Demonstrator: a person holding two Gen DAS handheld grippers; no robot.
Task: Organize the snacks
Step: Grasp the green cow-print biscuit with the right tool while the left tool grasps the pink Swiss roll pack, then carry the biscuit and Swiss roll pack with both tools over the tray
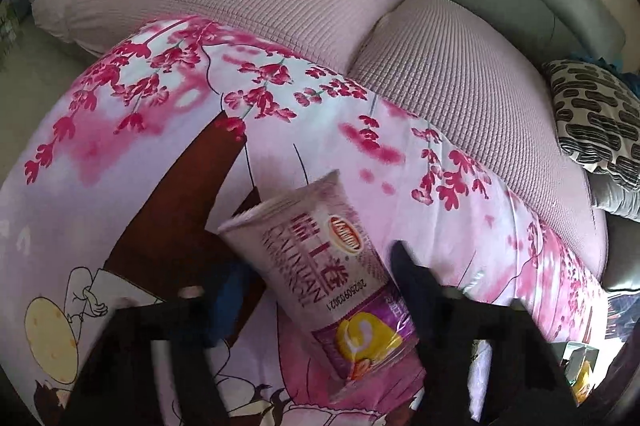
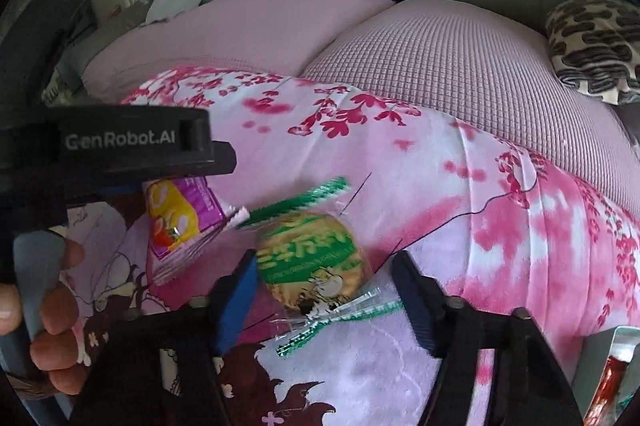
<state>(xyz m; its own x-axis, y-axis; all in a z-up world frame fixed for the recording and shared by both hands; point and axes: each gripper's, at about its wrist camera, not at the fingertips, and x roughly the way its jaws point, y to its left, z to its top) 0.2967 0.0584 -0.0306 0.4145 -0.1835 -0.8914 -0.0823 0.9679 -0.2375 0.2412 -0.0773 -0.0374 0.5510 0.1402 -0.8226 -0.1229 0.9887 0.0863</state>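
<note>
Now, left gripper (image 1: pixel 320 286): I see jaws half-closed astride the glossy purple-and-white snack packet (image 1: pixel 332 274), contact unclear.
Right gripper (image 2: pixel 324 294): straddles the round crinkly green-and-gold wrapped biscuit (image 2: pixel 308 258) on the pink floral quilt (image 2: pixel 460 186); untouched.

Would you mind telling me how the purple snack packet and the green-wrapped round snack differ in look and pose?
The purple snack packet is a long, flat pouch, pale at one end and purple with yellow at the other; the green-wrapped round snack is a disc in clear film with green crimped ends. The packet lies between the left gripper fingers, the round snack between the right gripper fingers. Both rest on the pink floral blanket.
</note>
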